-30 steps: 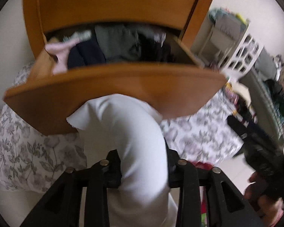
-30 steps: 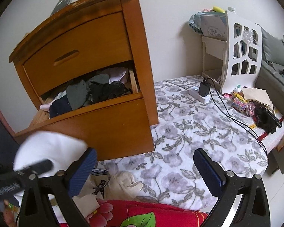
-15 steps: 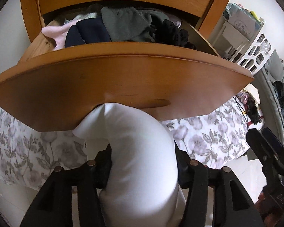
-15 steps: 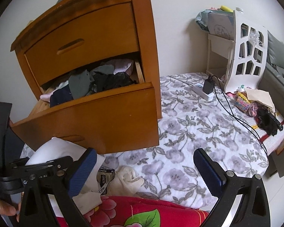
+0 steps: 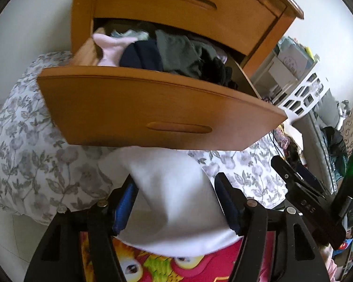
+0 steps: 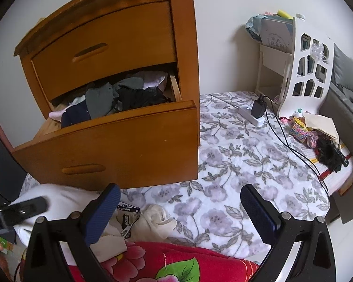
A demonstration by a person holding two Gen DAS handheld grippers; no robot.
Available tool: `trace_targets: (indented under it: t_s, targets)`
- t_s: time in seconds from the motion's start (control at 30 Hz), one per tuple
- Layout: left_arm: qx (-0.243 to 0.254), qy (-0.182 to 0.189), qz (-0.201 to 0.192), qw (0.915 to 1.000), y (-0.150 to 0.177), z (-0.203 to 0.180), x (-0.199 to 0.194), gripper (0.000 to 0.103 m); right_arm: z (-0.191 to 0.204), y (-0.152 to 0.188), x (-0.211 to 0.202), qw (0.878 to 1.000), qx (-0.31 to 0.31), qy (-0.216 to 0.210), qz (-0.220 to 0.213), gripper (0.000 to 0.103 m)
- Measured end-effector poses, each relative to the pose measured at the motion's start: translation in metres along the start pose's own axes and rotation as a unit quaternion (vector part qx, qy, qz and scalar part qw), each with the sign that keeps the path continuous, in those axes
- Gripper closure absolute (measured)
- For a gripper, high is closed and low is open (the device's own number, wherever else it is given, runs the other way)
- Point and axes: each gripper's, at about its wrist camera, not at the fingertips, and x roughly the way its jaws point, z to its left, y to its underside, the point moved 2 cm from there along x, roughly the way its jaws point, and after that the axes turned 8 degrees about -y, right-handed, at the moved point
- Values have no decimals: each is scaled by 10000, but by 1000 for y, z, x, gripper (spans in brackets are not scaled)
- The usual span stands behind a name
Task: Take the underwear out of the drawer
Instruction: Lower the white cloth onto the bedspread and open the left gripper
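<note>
The wooden drawer (image 5: 153, 98) (image 6: 120, 145) stands pulled out, full of mixed clothes (image 5: 176, 51) (image 6: 106, 101) in pink, navy, grey and black. White underwear (image 5: 174, 188) (image 6: 66, 199) is out of the drawer, below its front. It lies between the spread fingers of my left gripper (image 5: 175, 202), which is open, and the left blue pad shows beside the cloth. The garment's lower end rests on a red blanket. My right gripper (image 6: 180, 191) is open and empty, hovering over the bed to the right of the drawer.
A floral bedspread (image 6: 235, 164) covers the bed, with the red flowered blanket (image 6: 153, 263) at the near edge. Cream garments and a labelled waistband (image 6: 153, 221) lie beside the white piece. A power strip with charger (image 6: 251, 112), cable and white shelf (image 6: 306, 58) stand at the right.
My left gripper's fingers have spread wider around the white underwear, which has come down and back from the drawer front onto the red blanket. The right gripper has barely moved.
</note>
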Motion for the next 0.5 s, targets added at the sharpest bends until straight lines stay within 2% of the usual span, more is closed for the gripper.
trace_targets:
  t_s: [0.07, 0.13, 0.33, 0.5]
  targets:
    - [-83, 52, -56, 9999, 2, 7, -6, 33, 2, 1, 0, 10000, -40, 15, 14, 0]
    - [-133, 44, -141, 9998, 2, 12, -8, 26, 3, 1, 1, 10000, -69, 32, 28, 0]
    - [-85, 114, -156, 9998, -1, 11, -6, 26, 6, 2, 2, 9998, -152, 76, 68, 0]
    - [-132, -96, -184, 9997, 1, 16, -2, 26, 5, 1, 3, 9998, -144, 77, 93, 0]
